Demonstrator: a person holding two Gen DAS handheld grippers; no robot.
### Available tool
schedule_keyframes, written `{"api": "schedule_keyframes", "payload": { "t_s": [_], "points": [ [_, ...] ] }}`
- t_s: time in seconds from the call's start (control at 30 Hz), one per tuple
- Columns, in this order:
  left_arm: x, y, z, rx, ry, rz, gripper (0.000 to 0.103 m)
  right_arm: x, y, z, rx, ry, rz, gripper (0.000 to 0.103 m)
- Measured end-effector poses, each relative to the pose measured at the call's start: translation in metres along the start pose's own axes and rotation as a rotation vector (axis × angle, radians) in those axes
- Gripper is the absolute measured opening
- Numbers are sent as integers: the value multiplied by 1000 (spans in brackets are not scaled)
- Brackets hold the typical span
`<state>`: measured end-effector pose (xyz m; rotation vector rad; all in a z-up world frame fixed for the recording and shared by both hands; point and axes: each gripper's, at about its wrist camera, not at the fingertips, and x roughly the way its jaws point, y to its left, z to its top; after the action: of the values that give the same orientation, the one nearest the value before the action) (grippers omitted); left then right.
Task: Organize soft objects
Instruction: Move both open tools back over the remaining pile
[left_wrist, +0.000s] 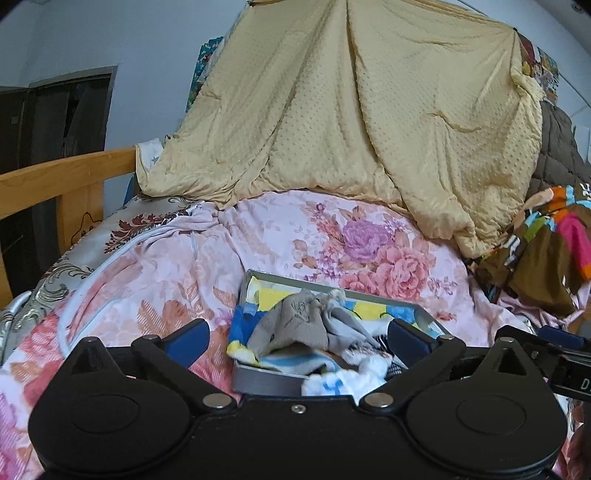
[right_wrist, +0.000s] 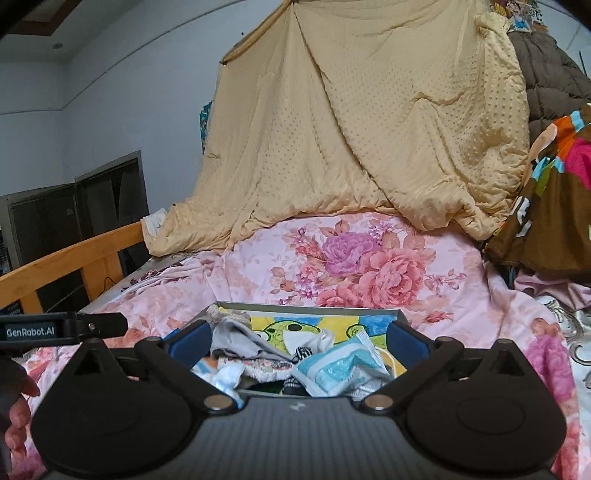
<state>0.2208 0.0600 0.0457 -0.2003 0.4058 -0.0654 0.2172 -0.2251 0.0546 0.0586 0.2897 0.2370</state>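
Both the left gripper (left_wrist: 295, 341) and right gripper (right_wrist: 297, 341) hold their jaws wide apart, empty, above the shallow grey rectangular tray (left_wrist: 258, 382) of crumpled socks (left_wrist: 295, 323) on the pink floral bedspread (left_wrist: 332, 229).

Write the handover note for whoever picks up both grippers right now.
Left gripper: open, holding nothing.
Right gripper: open, holding nothing.
Things: the grey tray sits on the pink floral quilt, just ahead of both grippers. In it lie a grey sock, a striped sock, a blue-and-white cloth and other small soft pieces, heaped loosely.
Done: soft pieces are gathered in the tray.
Left: white-and-blue fabric hangs over the near rim; tuck it in. Whether more remains elsewhere is not visible.
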Motion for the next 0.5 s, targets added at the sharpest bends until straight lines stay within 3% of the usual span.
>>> {"api": "schedule_keyframes", "payload": {
  "t_s": [0.2,0.5],
  "points": [
    [-23,-11,-10,35,-4,-10,102,-24,-1,-8,-5,-3,-18,103],
    [-43,-13,-31,10,59,-18,102,-56,-2,-26,-17,17,-31,103]
  ]
}}
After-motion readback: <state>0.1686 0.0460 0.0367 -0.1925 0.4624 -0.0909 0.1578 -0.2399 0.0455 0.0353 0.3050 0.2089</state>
